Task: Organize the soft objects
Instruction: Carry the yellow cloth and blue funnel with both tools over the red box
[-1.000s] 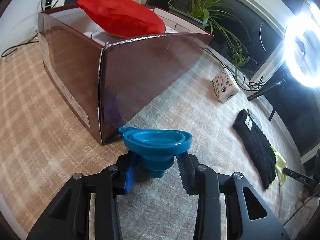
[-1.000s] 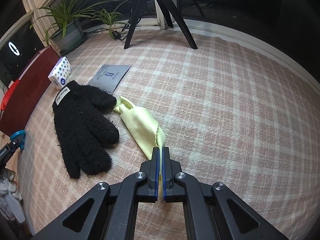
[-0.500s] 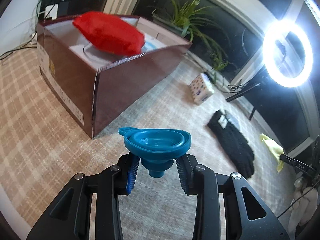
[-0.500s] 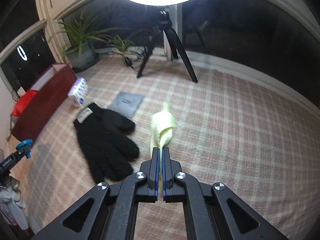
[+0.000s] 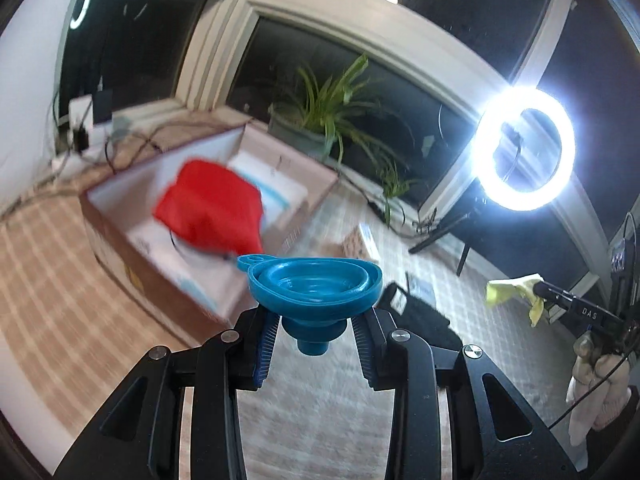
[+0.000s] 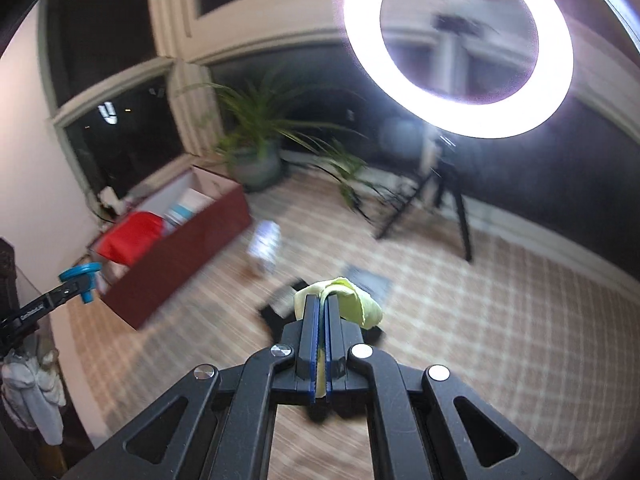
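My left hand-held gripper (image 5: 316, 332) is clamped on a blue funnel (image 5: 314, 285) by its neck, bowl up, above the floor. My right hand-held gripper (image 6: 322, 312) is shut tight on a yellow cloth (image 6: 352, 300), which bunches over the fingertips, clear of the checked carpet (image 6: 500, 320). A red cushion (image 5: 210, 210) lies in the open box (image 5: 132, 276). A black glove (image 5: 424, 320) lies on the carpet beyond the funnel.
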### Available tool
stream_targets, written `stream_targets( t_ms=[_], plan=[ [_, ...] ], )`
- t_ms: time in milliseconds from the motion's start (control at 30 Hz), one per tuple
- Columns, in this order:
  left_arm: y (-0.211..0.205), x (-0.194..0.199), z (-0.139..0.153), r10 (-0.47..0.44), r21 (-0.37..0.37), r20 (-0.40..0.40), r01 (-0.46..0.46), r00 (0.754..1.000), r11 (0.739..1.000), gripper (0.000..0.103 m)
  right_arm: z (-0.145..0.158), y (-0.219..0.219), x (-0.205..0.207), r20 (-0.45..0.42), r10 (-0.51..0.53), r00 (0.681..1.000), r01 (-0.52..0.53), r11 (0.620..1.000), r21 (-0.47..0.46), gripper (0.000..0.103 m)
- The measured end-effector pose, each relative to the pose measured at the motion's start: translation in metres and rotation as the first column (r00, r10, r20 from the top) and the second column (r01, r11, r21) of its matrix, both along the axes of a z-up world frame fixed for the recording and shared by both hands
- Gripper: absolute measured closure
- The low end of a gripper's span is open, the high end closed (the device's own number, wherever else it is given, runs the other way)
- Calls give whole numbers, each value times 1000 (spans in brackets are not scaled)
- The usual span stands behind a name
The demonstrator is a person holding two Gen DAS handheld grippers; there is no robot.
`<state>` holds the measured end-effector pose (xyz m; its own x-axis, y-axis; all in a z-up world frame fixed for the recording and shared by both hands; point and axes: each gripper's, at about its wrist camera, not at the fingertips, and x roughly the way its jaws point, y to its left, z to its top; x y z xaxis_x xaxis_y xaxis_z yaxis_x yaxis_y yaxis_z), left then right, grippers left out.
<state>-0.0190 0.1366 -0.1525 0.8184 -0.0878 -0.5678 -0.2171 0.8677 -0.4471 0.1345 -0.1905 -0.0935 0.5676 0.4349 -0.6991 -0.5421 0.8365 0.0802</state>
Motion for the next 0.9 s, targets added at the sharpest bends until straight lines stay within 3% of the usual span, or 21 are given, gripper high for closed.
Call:
stream_targets(
  t_ms=[267,433,667,900],
  plan=[
    [53,15,30,1,48,31,-3,1000,999,70,39,90,4,69,147,987,-150,988,25,101],
    [76,37,41,-24,80,10,23,1000,997,70,45,148,17,65,236,970,-238,971,30,101],
    [91,86,37,-65,84,-75,71,995,994,70,18,237,44,12,344,939,-344,939,6,101],
    [115,131,13,-49,51,-193,60,980,997,70,-32,284,73,-70,368,927,-370,929,-17,101]
  ],
)
